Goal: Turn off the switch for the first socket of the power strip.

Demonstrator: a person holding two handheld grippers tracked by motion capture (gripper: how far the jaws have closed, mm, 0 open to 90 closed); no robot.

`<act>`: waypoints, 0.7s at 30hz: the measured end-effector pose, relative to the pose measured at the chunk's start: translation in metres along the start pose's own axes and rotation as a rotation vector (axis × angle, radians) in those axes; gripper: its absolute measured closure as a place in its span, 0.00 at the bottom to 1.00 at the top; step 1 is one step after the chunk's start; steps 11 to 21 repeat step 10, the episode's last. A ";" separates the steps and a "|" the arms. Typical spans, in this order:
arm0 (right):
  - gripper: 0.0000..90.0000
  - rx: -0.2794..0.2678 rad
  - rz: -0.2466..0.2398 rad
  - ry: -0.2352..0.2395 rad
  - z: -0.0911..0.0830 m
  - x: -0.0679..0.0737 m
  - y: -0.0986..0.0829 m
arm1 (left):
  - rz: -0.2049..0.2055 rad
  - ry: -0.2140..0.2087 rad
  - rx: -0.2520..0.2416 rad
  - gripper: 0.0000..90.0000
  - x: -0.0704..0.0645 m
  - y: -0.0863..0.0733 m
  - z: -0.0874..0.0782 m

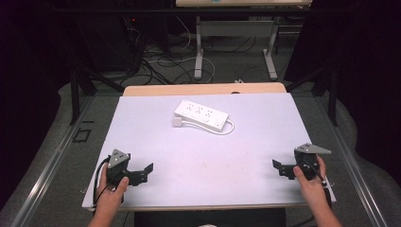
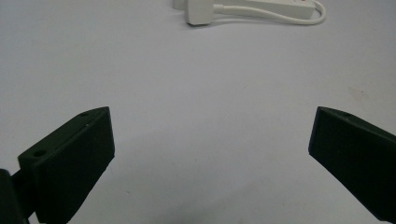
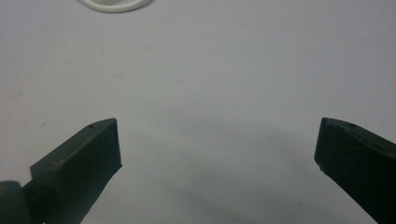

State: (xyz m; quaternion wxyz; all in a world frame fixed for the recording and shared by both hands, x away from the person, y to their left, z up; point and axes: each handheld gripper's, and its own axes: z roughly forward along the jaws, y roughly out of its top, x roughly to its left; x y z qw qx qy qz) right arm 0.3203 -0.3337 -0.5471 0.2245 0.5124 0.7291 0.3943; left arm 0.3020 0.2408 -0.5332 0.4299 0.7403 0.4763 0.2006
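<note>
In the high view I am seeing my left hand [image 1: 109, 195] coming up from the lower left of the frame, wrapped around the left gripper [image 1: 144, 172], which is sitting low over the near left part of the white table [image 1: 156, 142] with its jaws pointing toward the centre right of the picture and holding nothing. My right hand [image 1: 309, 182] is entering from the lower right, gripping the right gripper [image 1: 279, 168], whose jaws are pointing left toward the middle of the frame, also carrying nothing. The white power strip [image 1: 201, 115] is lying just above the centre of the frame, well apart from both grippers, its long axis running from upper left to lower right; its cord [image 1: 227, 130] is looping off the lower right end and running back along the near side to the plug [image 1: 177, 122], which is resting just beside the strip's left end. In the left gripper view I am looking along two black jaws rising from the bottom corners, spread wide with bare table between them; the plug [image 2: 201, 14] and the cord [image 2: 280, 17] are showing at the top edge of the frame, right of centre. In the right gripper view the jaws are likewise standing wide apart with nothing between them, and a curve of the cord [image 3: 114, 6] is peeking in at the top left of the frame.
</note>
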 end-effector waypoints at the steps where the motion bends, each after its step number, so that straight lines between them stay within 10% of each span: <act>1: 0.00 0.004 0.000 -0.003 0.000 -0.002 -0.001 | -0.001 0.001 -0.003 0.00 0.000 0.000 0.000; 21: 0.00 0.016 0.024 -0.002 0.005 -0.004 -0.004 | -0.001 0.004 -0.001 0.00 0.001 0.001 0.000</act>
